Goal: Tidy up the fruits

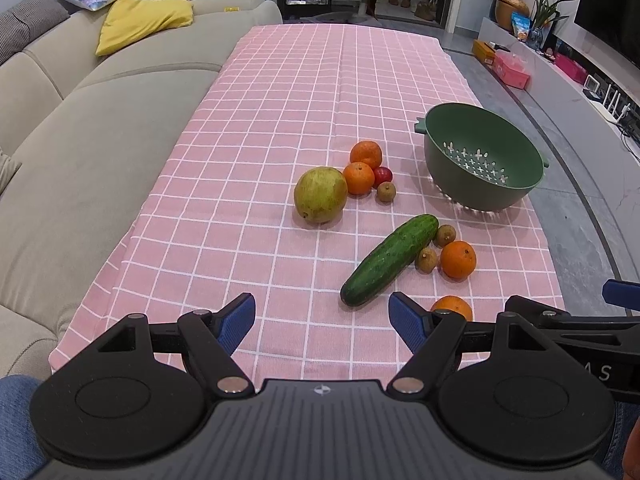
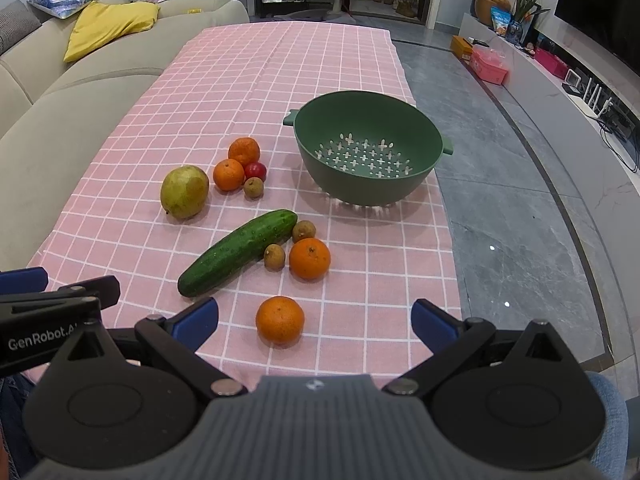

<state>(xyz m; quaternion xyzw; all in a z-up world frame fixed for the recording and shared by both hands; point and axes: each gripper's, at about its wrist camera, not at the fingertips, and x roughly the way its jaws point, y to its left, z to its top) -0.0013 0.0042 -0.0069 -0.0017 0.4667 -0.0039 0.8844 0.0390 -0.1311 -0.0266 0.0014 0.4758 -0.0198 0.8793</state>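
A green colander (image 2: 368, 120) (image 1: 452, 136) stands empty on the pink checked cloth (image 2: 240, 80). Near it lie a green mango (image 2: 184, 192) (image 1: 320, 195), a cucumber (image 2: 238, 252) (image 1: 390, 260), several oranges, one nearest me (image 2: 280, 320) (image 1: 454, 306), a red plum (image 2: 256, 170) and small brown longans (image 2: 274, 257). My right gripper (image 2: 314, 322) is open and empty, the nearest orange between its fingers' line. My left gripper (image 1: 322, 324) is open and empty, just short of the cucumber's near end.
A beige sofa (image 1: 100, 140) with a yellow cushion (image 1: 140, 24) runs along the table's left side. Grey floor (image 2: 500, 200) and a low TV shelf (image 2: 580, 92) lie to the right. The far half of the cloth holds nothing.
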